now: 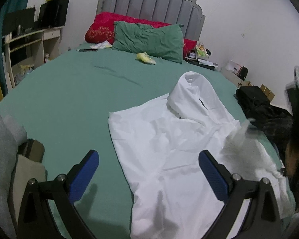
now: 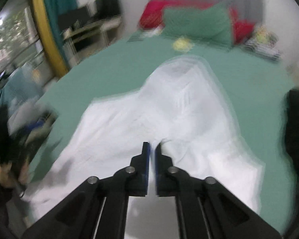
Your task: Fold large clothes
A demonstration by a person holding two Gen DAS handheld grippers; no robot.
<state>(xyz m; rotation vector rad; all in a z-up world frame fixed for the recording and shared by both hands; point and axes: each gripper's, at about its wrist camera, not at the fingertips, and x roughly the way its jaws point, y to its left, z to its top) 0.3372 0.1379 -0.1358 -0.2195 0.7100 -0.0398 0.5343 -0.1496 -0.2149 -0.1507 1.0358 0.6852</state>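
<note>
Left wrist view: the left gripper [image 1: 148,159] hangs over the bed [image 1: 69,91], its blue-padded fingers [image 1: 85,171] spread wide and holding nothing. A white garment [image 1: 169,155] lies spread and rumpled on the green sheet, mostly under and right of the gripper, one end humped up toward the headboard [image 1: 149,2]. Beyond it lie a green pillow [image 1: 149,37], a red pillow [image 1: 103,25] behind that, and a small yellow item [image 1: 146,58] on the sheet. A bench [image 1: 32,37] with dark boxes stands at the left wall; a black bag [image 1: 254,97] sits right of the bed. No writing can be read.

Right wrist view, blurred: the right gripper [image 2: 152,145] has its fingers [image 2: 146,159] pinched nearly together on a fold of the garment [image 2: 169,107]. The green pillow [image 2: 197,23] and yellow item [image 2: 182,44] show beyond.
</note>
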